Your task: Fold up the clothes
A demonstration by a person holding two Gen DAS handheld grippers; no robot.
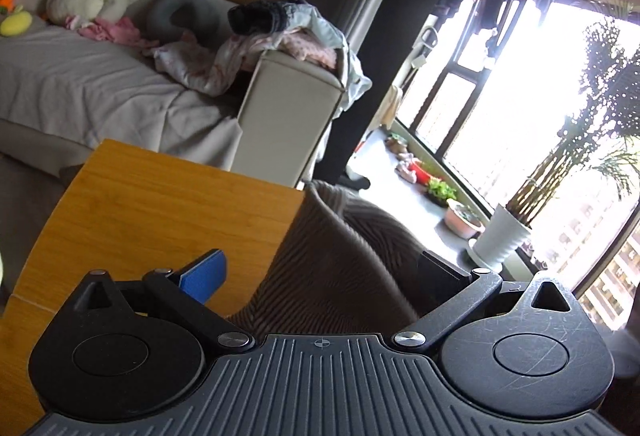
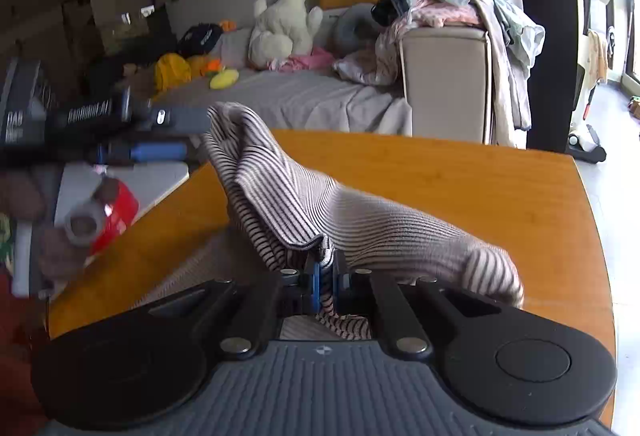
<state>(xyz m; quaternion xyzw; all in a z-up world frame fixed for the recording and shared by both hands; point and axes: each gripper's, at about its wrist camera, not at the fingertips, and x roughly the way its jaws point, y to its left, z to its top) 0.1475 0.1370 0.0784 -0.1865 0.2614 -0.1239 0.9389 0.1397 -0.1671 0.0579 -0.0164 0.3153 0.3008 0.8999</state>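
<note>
A brown-and-white striped garment [image 2: 360, 220] lies bunched on the wooden table [image 2: 480, 188]. My right gripper [image 2: 324, 272] is shut on a fold of it near the table's front edge. From there the cloth rises to a peak [image 2: 232, 112] at the left, beside the tips of my left gripper [image 2: 196, 136], which looks blurred in the right wrist view. In the left wrist view my left gripper [image 1: 320, 260] is open wide, and the striped garment [image 1: 320, 276] stands up between its blue-padded finger [image 1: 204, 272] and its black finger [image 1: 440, 268]. Neither finger presses on the cloth.
Beyond the table stands a sofa [image 2: 320, 96] with a white plush toy [image 2: 284, 20] and a heap of clothes [image 2: 460, 8] on its armrest. A red tape roll [image 2: 108, 212] sits on a white surface at the left. Potted plants [image 1: 504, 236] line the window sill.
</note>
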